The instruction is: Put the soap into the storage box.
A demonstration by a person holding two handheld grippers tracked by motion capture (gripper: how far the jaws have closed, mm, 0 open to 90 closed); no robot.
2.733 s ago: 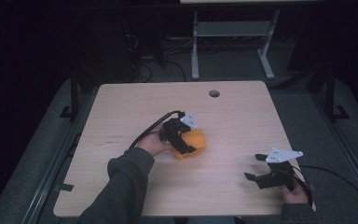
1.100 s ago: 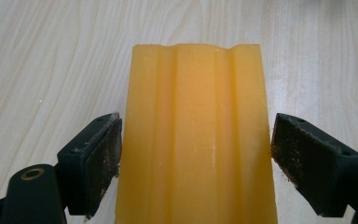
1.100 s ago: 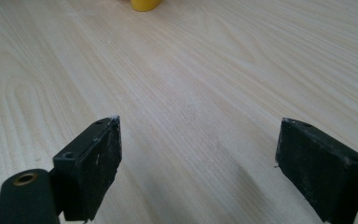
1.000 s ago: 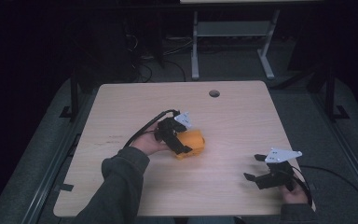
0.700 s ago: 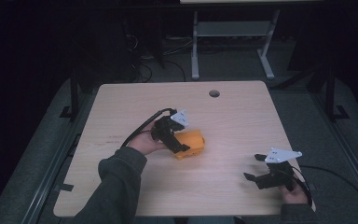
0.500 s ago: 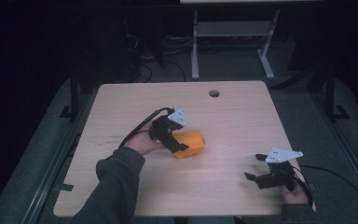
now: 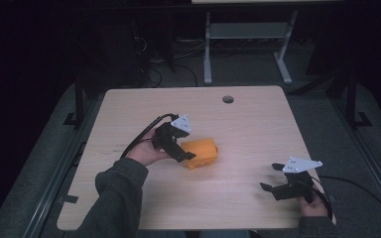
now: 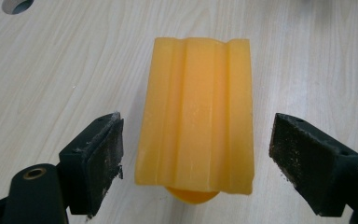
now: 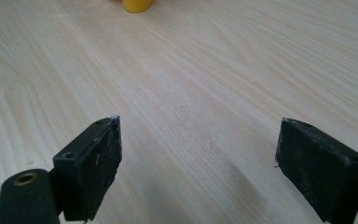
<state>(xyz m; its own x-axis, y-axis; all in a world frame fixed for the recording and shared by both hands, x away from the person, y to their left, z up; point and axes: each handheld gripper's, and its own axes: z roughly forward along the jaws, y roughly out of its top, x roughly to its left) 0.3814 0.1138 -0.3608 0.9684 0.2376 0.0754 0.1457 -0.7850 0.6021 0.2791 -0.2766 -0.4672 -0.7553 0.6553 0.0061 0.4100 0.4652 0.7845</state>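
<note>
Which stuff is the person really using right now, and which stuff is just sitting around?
Being used:
- orange block, lying between the open jaws
- left gripper, at the block
- right gripper, open, waiting over bare wood

Just around:
- table with its round hole
- metal stand on the floor behind

Left gripper (image 8: 196,158) has drawn back from the orange block (image 8: 196,114) toward the worktop's left side; its jaws now stand apart, clear of the block's 2 flanks. Block has rotated slightly.
</note>
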